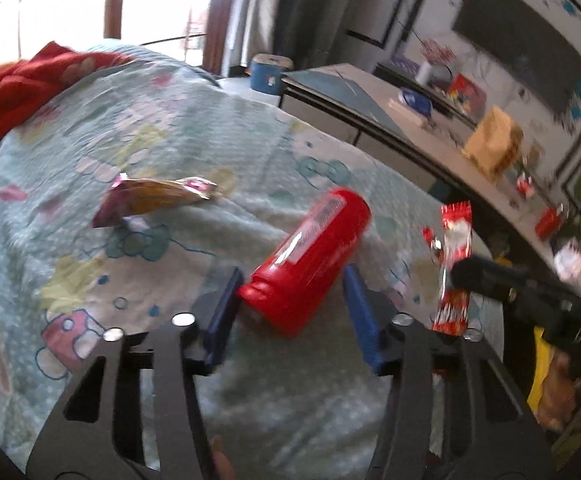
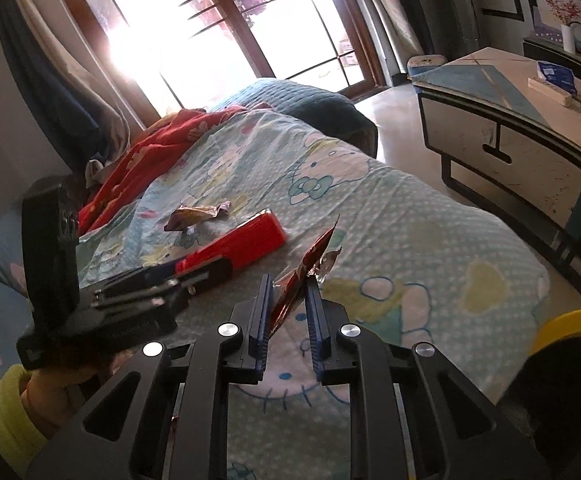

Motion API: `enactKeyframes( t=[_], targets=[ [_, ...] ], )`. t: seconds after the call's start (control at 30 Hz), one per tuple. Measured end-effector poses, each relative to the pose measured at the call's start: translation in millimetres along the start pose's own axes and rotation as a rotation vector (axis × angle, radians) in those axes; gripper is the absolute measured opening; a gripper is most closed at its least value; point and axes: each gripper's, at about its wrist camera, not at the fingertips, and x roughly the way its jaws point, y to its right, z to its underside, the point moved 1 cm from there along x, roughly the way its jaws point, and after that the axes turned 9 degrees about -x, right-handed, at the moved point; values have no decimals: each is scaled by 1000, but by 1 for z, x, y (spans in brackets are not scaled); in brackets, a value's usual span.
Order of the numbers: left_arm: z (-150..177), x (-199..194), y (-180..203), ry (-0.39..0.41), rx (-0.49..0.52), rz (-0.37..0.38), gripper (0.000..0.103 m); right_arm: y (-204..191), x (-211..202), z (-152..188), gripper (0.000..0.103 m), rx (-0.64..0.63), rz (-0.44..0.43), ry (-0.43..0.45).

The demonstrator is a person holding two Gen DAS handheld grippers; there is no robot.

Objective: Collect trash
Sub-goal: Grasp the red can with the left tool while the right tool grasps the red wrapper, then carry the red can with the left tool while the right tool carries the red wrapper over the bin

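A red plastic bottle point(image 1: 310, 260) lies on its side on the cartoon-print bed cover point(image 1: 130, 140), between the blue fingers of my left gripper point(image 1: 292, 276), whose jaws stand wide around it without clear contact. My right gripper point(image 2: 288, 284) is shut on a red foil wrapper point(image 2: 302, 272) and holds it above the bed; the wrapper also shows in the left wrist view point(image 1: 452, 264). A crumpled yellow and purple wrapper point(image 1: 150, 198) lies farther back on the bed, also in the right wrist view point(image 2: 196, 216). The bottle shows in the right wrist view point(image 2: 238, 246).
A red blanket point(image 1: 22, 88) is bunched at the bed's far end. A low table point(image 1: 370, 100) with boxes and small items stands to the right of the bed. A yellow-rimmed container point(image 2: 570, 324) sits at the lower right. A blue tub point(image 1: 268, 72) stands on the floor.
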Motion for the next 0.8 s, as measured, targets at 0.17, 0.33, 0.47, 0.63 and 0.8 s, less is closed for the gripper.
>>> enactKeyframes(
  t=[0.17, 0.33, 0.47, 0.63, 0.8],
  targets=[
    [11, 1, 17, -26, 63, 0, 31, 6, -14, 3, 16, 3, 17, 15],
    [19, -6, 25, -23, 58, -29, 30, 8, -27, 5, 16, -1, 30, 33],
    [27, -22, 23, 12, 28, -27, 29, 7, -38, 7, 15, -5, 37, 47],
    [31, -54, 13, 86, -57, -22, 29, 6, -51, 9, 15, -13, 34, 68],
    [35, -89, 10, 169, -120, -23, 28, 7, -57, 8, 15, -9, 26, 77]
  ],
)
